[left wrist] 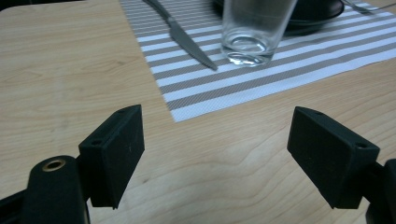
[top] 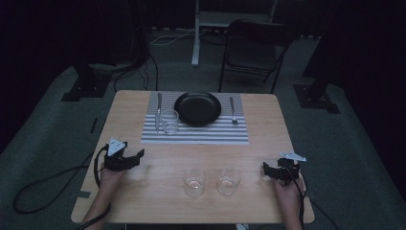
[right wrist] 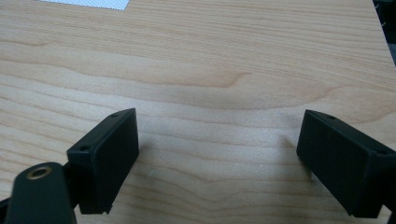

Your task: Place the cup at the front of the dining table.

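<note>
Two empty glasses are seen near the front edge of the bench (top: 143, 103), a left glass (top: 195, 181) and a right glass (top: 229, 181), standing upright and just apart from each other. They lie between the left claw (top: 139, 155) and the right claw (top: 265, 168), which rest on the wood at either side with jaws spread wide and nothing held. A third glass (left wrist: 254, 30) stands on the striped mat (left wrist: 280, 70), beside a knife (left wrist: 184, 39) and in front of a black plate (top: 197, 108); a fork (top: 232, 111) lies at the plate's other side. All three glasses appear empty, as does the plate. The glasses are judged light, rigid, smooth and breakable, so a slip is likely if they are pinched near the rim. A hold across the lower wall, with gentle pressure, is judged safest.
</note>
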{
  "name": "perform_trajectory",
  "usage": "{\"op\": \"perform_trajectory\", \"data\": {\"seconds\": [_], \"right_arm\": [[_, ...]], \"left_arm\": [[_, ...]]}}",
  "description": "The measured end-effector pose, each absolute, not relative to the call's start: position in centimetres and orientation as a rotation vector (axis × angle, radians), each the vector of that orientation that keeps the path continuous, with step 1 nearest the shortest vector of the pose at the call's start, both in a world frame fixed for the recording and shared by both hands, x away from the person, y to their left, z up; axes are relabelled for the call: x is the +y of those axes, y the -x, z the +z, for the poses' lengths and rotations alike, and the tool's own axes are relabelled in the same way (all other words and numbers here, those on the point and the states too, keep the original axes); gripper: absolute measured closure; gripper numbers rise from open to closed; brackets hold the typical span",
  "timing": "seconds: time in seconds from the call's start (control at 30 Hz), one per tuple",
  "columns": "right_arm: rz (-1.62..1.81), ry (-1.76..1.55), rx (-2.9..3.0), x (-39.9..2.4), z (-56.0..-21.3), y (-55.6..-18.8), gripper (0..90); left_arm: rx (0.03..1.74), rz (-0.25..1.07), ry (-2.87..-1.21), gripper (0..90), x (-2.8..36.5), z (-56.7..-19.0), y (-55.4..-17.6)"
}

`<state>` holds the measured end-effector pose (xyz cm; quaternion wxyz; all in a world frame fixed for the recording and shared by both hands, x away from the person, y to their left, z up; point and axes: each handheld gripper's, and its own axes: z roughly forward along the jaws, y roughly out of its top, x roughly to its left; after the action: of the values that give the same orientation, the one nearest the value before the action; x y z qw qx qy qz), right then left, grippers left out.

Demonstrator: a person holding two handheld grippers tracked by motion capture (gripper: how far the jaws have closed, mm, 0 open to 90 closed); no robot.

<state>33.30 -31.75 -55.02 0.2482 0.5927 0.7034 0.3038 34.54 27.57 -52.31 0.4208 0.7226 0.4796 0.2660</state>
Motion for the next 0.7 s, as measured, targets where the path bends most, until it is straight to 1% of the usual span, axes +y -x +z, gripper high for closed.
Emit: {"op": "perform_trajectory", "data": {"seconds": [0.23,0.7], "right_arm": [[0.829,-1.617,1.916,-31.7,-55.0,-33.3,12.4],[0.828,-1.618,1.916,-31.7,-55.0,-33.3,12.4]], "left_arm": [[1.236,0.653,-1.798,19.5,28.7,-52.7,-33.9],[1.284,0.668,-1.792,19.5,30.6,-53.4,-32.5]]}}
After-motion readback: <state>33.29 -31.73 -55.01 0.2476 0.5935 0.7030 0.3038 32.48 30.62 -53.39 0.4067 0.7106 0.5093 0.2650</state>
